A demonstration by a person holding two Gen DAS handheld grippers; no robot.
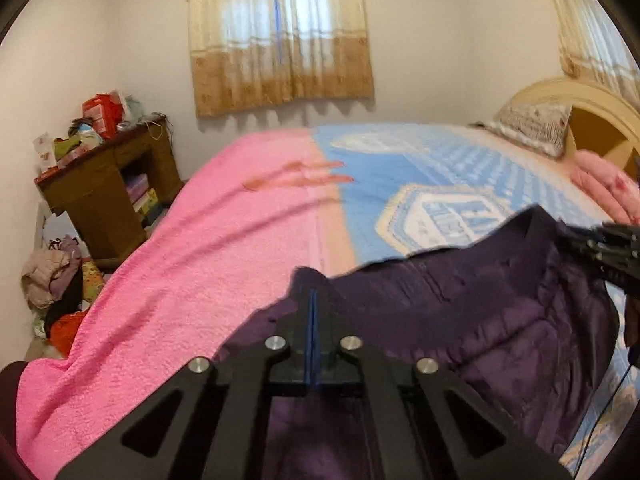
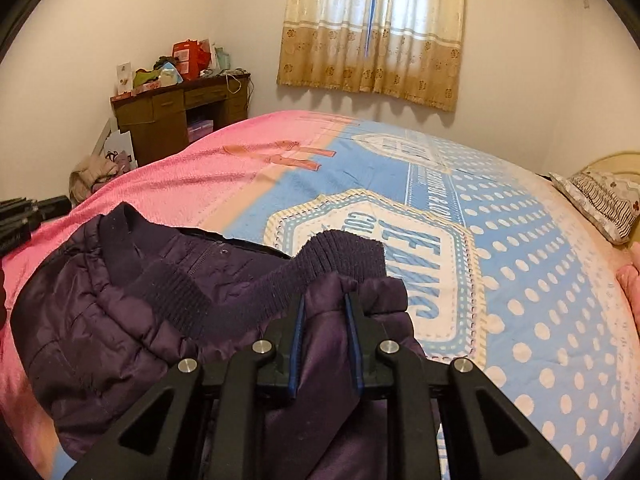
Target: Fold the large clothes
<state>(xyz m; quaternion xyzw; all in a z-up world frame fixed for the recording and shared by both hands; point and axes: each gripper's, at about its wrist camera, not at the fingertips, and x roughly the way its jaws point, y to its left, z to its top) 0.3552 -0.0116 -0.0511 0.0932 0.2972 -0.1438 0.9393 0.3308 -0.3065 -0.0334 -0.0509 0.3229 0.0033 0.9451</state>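
A dark purple padded jacket lies on the bed, its ribbed collar turned toward the right wrist camera. My left gripper is shut, and an edge of the jacket peaks up at its tips, pinched between them. My right gripper is shut on a bunched fold of the jacket next to the ribbed band, with fabric filling the gap between its blue pads. The right gripper also shows at the jacket's far right edge in the left wrist view. The left gripper shows at the left edge of the right wrist view.
The bed carries a pink towel blanket beside a blue dotted sheet. A pillow and headboard are at the right. A cluttered wooden desk and a heap of clothes on the floor stand beyond the bed's left side.
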